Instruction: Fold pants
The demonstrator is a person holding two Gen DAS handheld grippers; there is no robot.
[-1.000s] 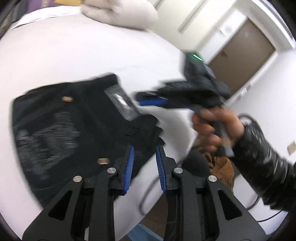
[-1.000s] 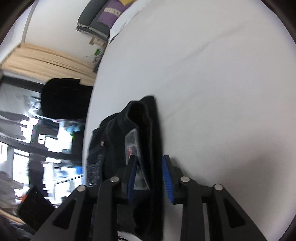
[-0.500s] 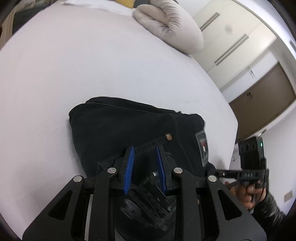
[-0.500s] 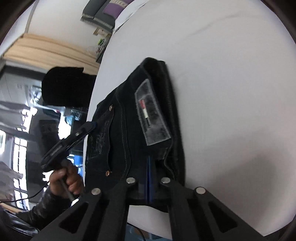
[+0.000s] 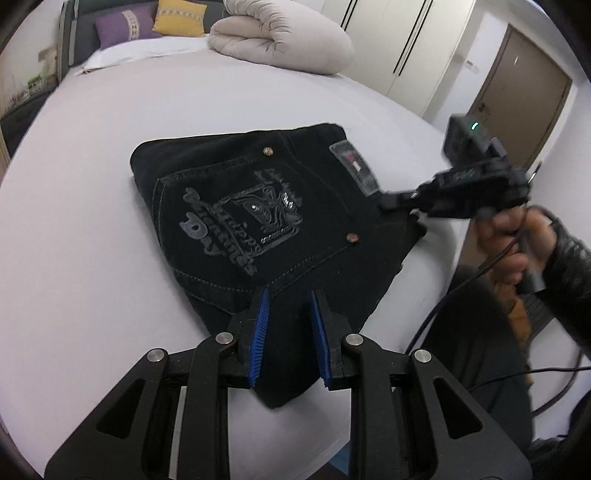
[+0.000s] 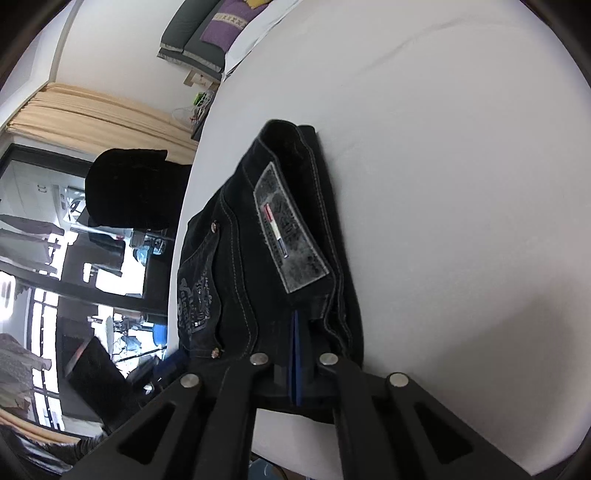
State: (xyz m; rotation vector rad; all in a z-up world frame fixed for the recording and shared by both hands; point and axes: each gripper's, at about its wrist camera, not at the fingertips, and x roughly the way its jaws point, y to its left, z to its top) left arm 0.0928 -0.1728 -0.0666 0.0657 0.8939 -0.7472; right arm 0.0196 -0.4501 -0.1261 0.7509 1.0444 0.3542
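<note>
Black jeans (image 5: pixel 258 221) lie folded into a compact stack on the white bed (image 5: pixel 92 240), back pocket with an embossed logo facing up. My left gripper (image 5: pixel 290 321) is open, its blue pads over the near corner of the stack, holding nothing. My right gripper (image 6: pixel 297 354) is shut on the waistband edge of the jeans (image 6: pixel 258 258), beside the grey leather patch (image 6: pixel 291 229). In the left wrist view the right gripper (image 5: pixel 391 201) reaches in from the right at the waistband corner.
A rolled beige duvet (image 5: pixel 280 40) and purple and yellow cushions (image 5: pixel 122 26) lie at the head of the bed. The bed edge runs along the right, with a brown door (image 5: pixel 521 92) beyond. Cables hang by the person's hand (image 5: pixel 513 236).
My left gripper has pulled back from over the jeans toward the stack's near corner, still open. My right gripper closed on the waistband edge a half second ago and stays shut.
</note>
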